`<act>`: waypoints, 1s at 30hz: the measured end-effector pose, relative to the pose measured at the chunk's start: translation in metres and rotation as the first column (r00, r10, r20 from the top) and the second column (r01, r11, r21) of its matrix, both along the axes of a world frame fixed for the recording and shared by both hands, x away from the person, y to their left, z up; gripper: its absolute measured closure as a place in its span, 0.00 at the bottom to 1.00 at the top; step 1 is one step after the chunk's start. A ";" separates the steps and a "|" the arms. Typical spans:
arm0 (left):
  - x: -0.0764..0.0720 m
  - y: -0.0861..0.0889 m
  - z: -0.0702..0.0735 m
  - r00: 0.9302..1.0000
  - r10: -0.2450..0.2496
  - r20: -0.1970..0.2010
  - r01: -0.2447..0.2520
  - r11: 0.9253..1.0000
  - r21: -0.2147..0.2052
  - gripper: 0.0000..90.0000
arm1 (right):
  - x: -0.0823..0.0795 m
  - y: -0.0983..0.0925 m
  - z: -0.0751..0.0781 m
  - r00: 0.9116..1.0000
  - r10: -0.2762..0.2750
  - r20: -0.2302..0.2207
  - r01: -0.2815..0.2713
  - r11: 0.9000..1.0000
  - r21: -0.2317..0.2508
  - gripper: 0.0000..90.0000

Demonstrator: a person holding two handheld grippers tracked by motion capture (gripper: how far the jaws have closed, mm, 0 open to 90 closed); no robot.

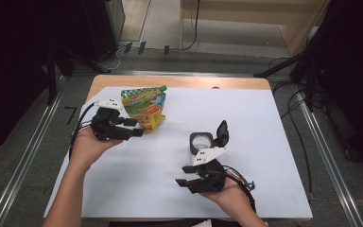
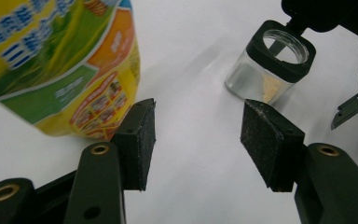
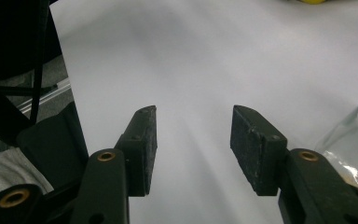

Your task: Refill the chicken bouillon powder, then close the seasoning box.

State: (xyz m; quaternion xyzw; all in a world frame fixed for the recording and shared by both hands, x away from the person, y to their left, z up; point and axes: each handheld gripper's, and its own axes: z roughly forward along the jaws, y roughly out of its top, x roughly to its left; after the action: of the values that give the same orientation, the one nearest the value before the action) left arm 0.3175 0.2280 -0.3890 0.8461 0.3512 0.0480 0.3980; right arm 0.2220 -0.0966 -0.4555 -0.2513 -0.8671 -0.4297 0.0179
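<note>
Nearest the high camera are two forearms, each hand carrying one gripper over the white table [image 1: 274,142]. Starting at the left, the left gripper [image 1: 134,128] has its fingers [image 2: 140,140] apart with nothing between them; the single yellow-green spout pouch [image 1: 144,106] lies just beyond its left finger, close but seemingly not touching, as if the gripper were lining up to take it. Farther right stands one clear square jar [image 1: 201,142], its black hinged lid [image 1: 222,132] flipped up and a little pale powder at the bottom. It stands ahead of the left gripper's right finger, likely left open to receive the pouch's contents. The right gripper [image 1: 185,175] sits just before the jar, fingers [image 3: 256,149] apart and empty, the jar just outside its right finger.
</note>
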 end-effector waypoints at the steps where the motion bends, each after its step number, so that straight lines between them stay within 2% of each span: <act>1: 0.001 0.003 -0.001 1.000 0.005 0.001 -0.005 1.000 0.000 0.51 | 0.000 0.000 0.000 1.000 0.001 -0.001 -0.001 1.000 0.001 0.58; 8: 0.009 0.023 -0.007 0.998 0.058 -0.001 -0.058 0.998 -0.001 0.51 | 0.003 0.003 -0.003 1.000 0.006 -0.004 -0.006 1.000 -0.001 0.58; 14: 0.017 0.038 -0.011 0.994 0.102 0.027 -0.102 0.995 0.001 0.51 | 0.003 0.001 -0.002 1.000 0.000 -0.002 0.000 1.000 -0.001 0.58; 19: 0.034 0.040 -0.020 0.994 0.109 0.023 -0.110 0.994 0.024 0.51 | 0.004 0.001 -0.004 1.000 -0.005 -0.002 0.005 1.000 -0.005 0.58; 22: 0.043 0.041 -0.024 0.993 0.117 0.024 -0.117 0.993 -0.004 0.51 | 0.003 -0.001 -0.005 1.000 -0.012 -0.010 0.012 1.000 -0.005 0.58; 26: 0.050 0.039 -0.027 0.992 0.120 0.035 -0.120 0.993 0.003 0.52 | 0.003 -0.001 -0.007 1.000 -0.025 -0.012 0.025 1.000 -0.008 0.57; 30: 0.056 0.033 -0.030 0.994 0.103 0.038 -0.103 0.995 0.002 0.54 | 0.001 0.002 -0.006 1.000 -0.030 -0.003 0.029 1.000 -0.009 0.57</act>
State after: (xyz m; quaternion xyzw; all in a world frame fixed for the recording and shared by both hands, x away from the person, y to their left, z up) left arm 0.3739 0.2610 -0.4188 0.8266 0.3867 0.0853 0.3999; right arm 0.2229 -0.0944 -0.4616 -0.2648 -0.8651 -0.4259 0.0119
